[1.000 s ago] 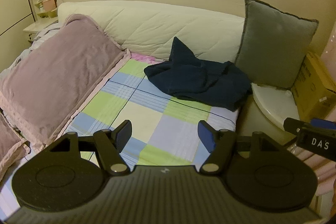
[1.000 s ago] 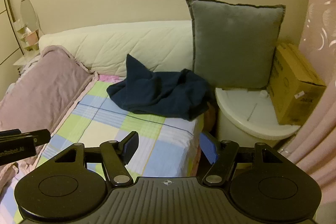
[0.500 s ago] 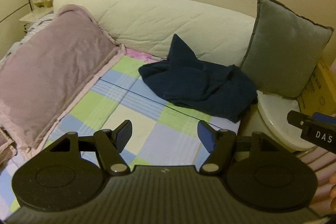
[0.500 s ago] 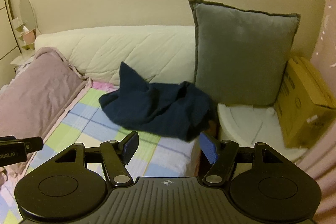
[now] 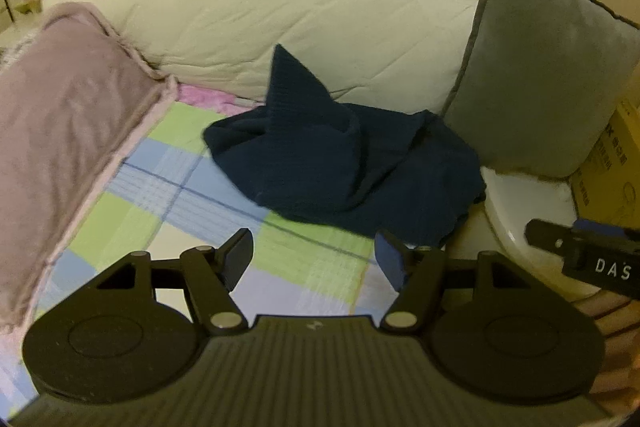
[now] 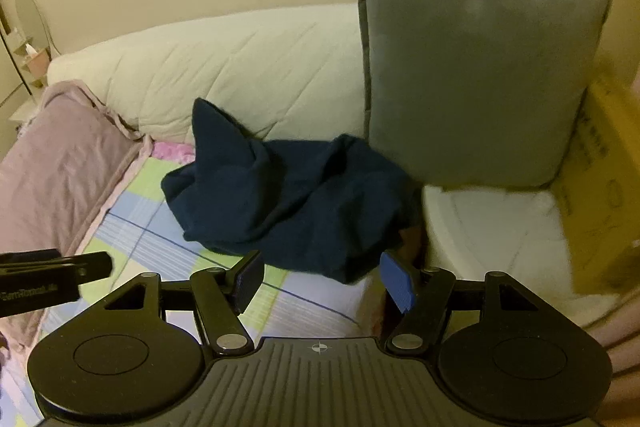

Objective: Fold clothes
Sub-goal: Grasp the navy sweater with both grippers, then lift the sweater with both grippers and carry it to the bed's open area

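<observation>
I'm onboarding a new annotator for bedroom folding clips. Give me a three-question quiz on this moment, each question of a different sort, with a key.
1. True or false: the dark blue garment lies neatly folded on the checked bedsheet.
2. Multiple choice: the grey cushion stands
A. flat on the purple pillow
B. upright at the garment's right
C. inside the cardboard box
3. Fill in: the left gripper and the right gripper are both ____ and hold nothing.

Key
1. False: it is a crumpled heap with one corner sticking up.
2. B
3. open
</observation>
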